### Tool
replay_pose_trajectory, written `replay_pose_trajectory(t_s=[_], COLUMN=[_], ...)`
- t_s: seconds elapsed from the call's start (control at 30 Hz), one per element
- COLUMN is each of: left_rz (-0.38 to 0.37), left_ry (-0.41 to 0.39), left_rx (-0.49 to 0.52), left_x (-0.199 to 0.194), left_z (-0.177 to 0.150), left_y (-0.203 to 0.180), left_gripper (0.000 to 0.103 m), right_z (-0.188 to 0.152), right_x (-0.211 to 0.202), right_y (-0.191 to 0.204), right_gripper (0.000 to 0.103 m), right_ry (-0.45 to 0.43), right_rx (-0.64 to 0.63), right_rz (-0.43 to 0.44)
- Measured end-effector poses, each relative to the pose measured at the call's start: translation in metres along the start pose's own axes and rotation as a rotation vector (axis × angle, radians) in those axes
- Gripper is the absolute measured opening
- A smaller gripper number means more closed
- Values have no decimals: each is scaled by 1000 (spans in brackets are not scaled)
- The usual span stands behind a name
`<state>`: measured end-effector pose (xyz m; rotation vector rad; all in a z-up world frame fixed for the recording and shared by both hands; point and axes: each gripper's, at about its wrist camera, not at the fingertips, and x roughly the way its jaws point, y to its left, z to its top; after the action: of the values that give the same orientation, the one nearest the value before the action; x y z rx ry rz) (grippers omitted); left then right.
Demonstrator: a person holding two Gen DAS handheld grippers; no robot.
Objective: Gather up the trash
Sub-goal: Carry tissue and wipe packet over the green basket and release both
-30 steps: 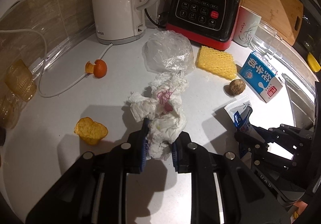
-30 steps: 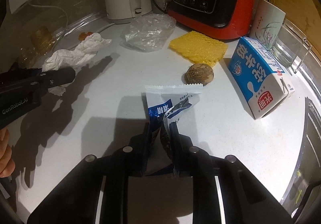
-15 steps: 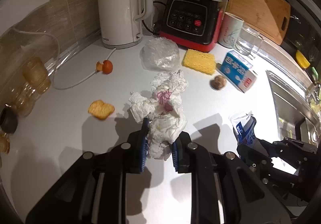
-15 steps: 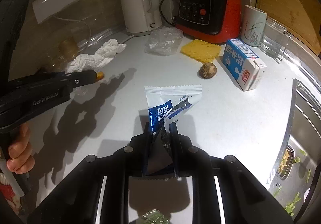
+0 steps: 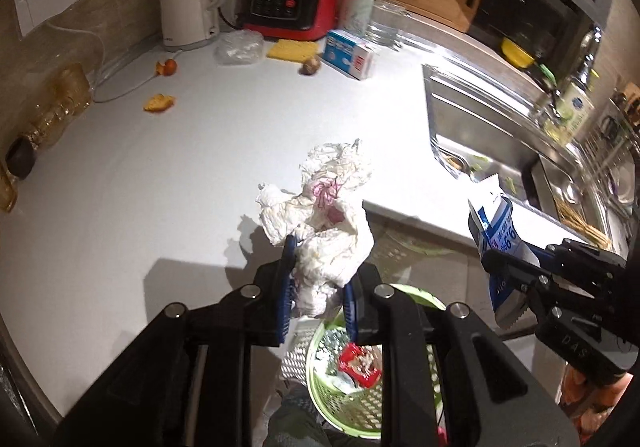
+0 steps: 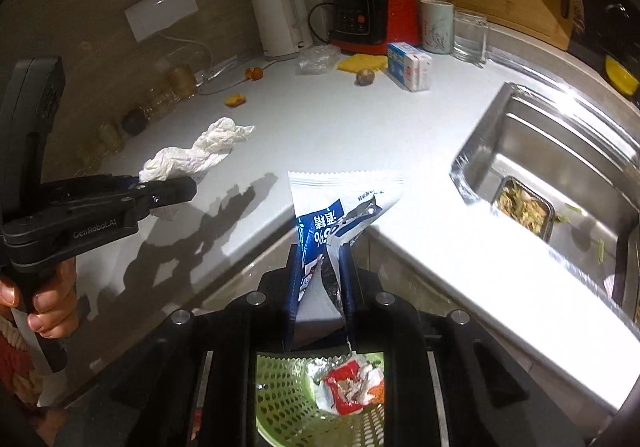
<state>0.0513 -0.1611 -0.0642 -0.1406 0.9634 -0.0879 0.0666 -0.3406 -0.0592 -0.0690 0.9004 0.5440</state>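
Two pieces in hand, both off the counter (image 5: 168, 183) and near the green basket (image 5: 360, 399) below its front edge. Left gripper (image 5: 316, 299) clamped on a crumpled white tissue (image 5: 328, 223), directly above the basket's near rim. Right gripper (image 6: 320, 287) pinched tight on a blue-and-white wrapper (image 6: 340, 207), basket (image 6: 288, 399) visible straight beneath. Already in the basket: a red-and-white packet (image 6: 352, 383) and some pale scraps.

Judged state: carry nearly finished, release not yet made; letting go over the basket seems the next need for both hands.

Left on the counter, all well away from the basket, toward the back wall: an orange peel piece (image 5: 159, 103), a second orange scrap (image 5: 168, 67) beside the kettle cord, a clear plastic bag (image 5: 240, 47), a yellow sponge-like pad (image 5: 294, 50), a small brown round thing (image 5: 311, 66), and a milk carton (image 5: 352, 54). Unclear whether carton and pad count as trash. Roughly a third done, by the look of it; several more trips likely.
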Motion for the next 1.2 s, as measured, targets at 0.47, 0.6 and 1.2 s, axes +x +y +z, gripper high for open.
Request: replay_pose_trajectory(t_s=[0.47,0.6,1.2], left_rz=[-67,-64,-73], left_ry=[105,114,199], left_rx=[98,117,109], left_x=[-12,-9,44], left_z=[-94,-98,-123], left_y=[-76,-81,-83], left_gripper=[20,20,72], right_z=[-99,-103,-112], right_x=[-53,-56,-42], right_y=[-15,-15,-21], right_gripper=[20,20,22], right_ry=[23,19,63], right_rx=[71,67,92], right_rz=[-24,-31,-53])
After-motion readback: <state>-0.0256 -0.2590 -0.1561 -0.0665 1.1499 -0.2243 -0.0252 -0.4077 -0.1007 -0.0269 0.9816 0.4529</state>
